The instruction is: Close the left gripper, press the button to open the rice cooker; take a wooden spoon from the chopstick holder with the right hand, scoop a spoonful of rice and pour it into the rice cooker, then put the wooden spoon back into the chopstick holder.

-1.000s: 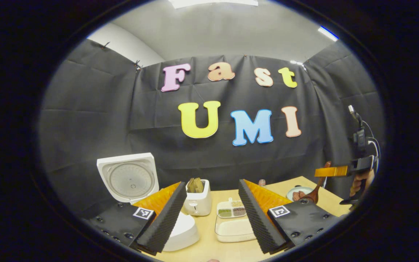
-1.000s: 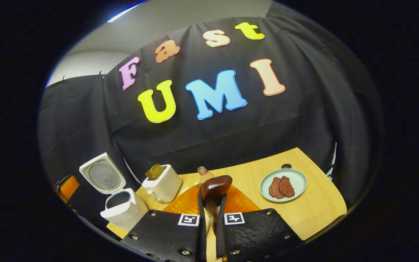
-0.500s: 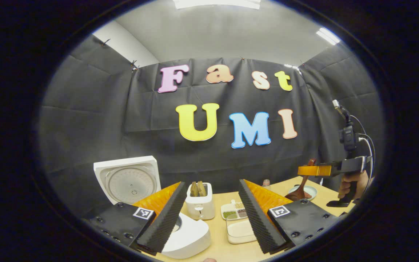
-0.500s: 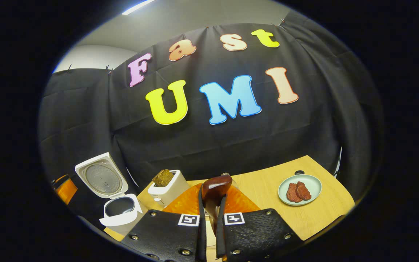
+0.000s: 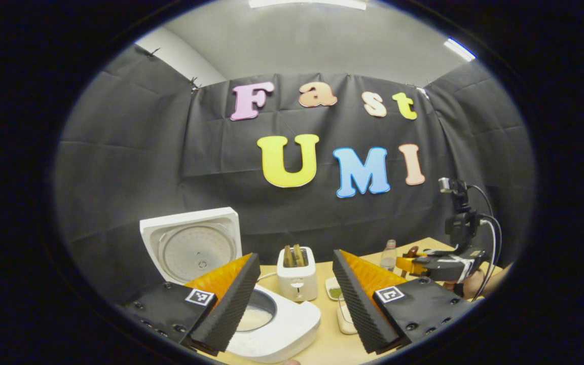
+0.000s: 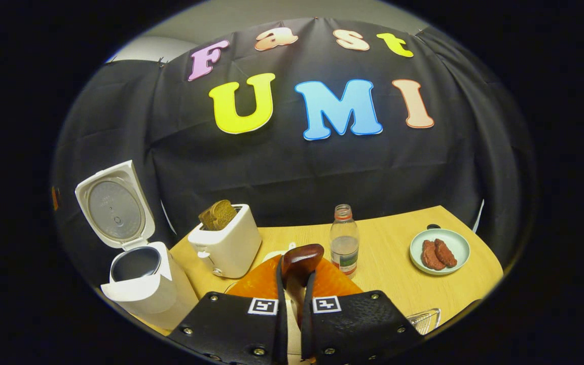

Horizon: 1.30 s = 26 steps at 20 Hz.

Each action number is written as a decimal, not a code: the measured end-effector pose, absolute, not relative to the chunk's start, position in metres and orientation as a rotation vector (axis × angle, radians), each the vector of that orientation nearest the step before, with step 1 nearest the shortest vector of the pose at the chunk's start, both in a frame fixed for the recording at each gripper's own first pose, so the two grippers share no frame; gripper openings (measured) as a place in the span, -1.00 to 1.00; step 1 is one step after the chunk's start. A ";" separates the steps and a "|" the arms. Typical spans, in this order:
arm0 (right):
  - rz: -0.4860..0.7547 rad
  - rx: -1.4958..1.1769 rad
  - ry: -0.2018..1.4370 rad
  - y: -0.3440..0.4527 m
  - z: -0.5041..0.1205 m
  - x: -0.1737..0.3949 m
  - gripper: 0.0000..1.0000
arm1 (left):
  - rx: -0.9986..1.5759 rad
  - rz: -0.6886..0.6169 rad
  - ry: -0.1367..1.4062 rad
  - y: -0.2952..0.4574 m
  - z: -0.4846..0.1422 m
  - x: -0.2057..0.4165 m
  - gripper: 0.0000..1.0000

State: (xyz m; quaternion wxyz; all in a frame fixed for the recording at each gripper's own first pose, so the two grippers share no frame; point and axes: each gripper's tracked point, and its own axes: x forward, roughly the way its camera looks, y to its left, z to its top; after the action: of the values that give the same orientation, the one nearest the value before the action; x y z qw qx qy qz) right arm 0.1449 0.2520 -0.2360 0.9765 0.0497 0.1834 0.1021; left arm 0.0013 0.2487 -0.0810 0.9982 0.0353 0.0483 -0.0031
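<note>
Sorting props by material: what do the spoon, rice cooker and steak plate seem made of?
Wooden spoon: dark wood, glossy highlight suggests varnish. Rice cooker: smooth white shell, likely plastic. Plate: pale green, soft sheen, perhaps glazed ceramic or melamine.

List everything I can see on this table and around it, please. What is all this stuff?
Rice cooker: one, white, lid up, table's left end.
Toaster: one, white, brown bread slices in its slots, right of the cooker.
Bottle: one, clear, mid-table.
Plate: one, pale green, two reddish-brown pieces on it, right side.
Compartment tray: one, pale, green contents in one compartment, right of the toaster.
Table: one, light wood.
Wooden spoon: one, dark brown, gripped in the right claw.
Left claw: one, open.
Right claw: one, shut on the spoon.
</note>
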 end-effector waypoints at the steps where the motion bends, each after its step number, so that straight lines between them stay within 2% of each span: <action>1: 0.211 0.095 0.381 0.259 -0.246 0.148 -0.79 | 0.072 -0.004 0.103 0.253 -0.083 0.001 0.99; 2: 0.218 0.100 0.389 0.265 -0.254 0.150 -0.79 | 0.071 0.001 0.109 0.258 -0.087 -0.001 0.92; 3: 0.228 0.107 0.388 0.273 -0.260 0.153 -0.79 | 0.066 0.005 0.117 0.261 -0.090 -0.002 0.99; 8: 0.302 0.122 0.431 0.306 -0.286 0.151 -0.79 | 0.048 0.037 0.160 0.276 -0.104 -0.018 0.99; 10: 0.330 0.175 0.459 0.316 -0.288 0.142 -0.79 | 0.054 0.048 0.156 0.281 -0.102 -0.026 0.99; 11: 0.338 0.212 0.472 0.320 -0.289 0.138 -0.79 | 0.056 0.053 0.161 0.282 -0.103 -0.028 0.92; 14: 0.353 0.318 0.502 0.321 -0.287 0.133 -0.79 | 0.052 0.061 0.172 0.287 -0.108 -0.035 0.99; 16: 0.335 0.425 0.541 0.311 -0.291 0.137 -0.78 | 0.048 0.062 0.171 0.288 -0.104 -0.037 0.92; 17: 0.318 0.495 0.565 0.305 -0.292 0.137 -0.78 | 0.050 0.062 0.169 0.287 -0.101 -0.037 0.99; 19: 0.282 0.625 0.578 0.286 -0.289 0.144 -0.79 | 0.052 0.058 0.150 0.286 -0.093 -0.038 0.99; 20: 0.271 0.681 0.581 0.277 -0.286 0.145 -0.79 | 0.050 0.056 0.145 0.285 -0.092 -0.037 0.92; 21: 0.268 0.744 0.580 0.271 -0.281 0.145 -0.79 | 0.041 0.049 0.143 0.283 -0.090 -0.036 0.99; 26: 0.257 0.924 0.514 0.235 -0.239 0.147 -0.79 | 0.018 0.037 0.123 0.269 -0.083 -0.031 0.99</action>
State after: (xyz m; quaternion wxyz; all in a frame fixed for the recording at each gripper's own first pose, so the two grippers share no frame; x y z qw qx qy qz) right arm 0.1474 0.2348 -0.2390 0.8555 0.4397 0.2444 0.1224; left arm -0.0308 0.2686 -0.0825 0.9979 0.0088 0.0616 0.0187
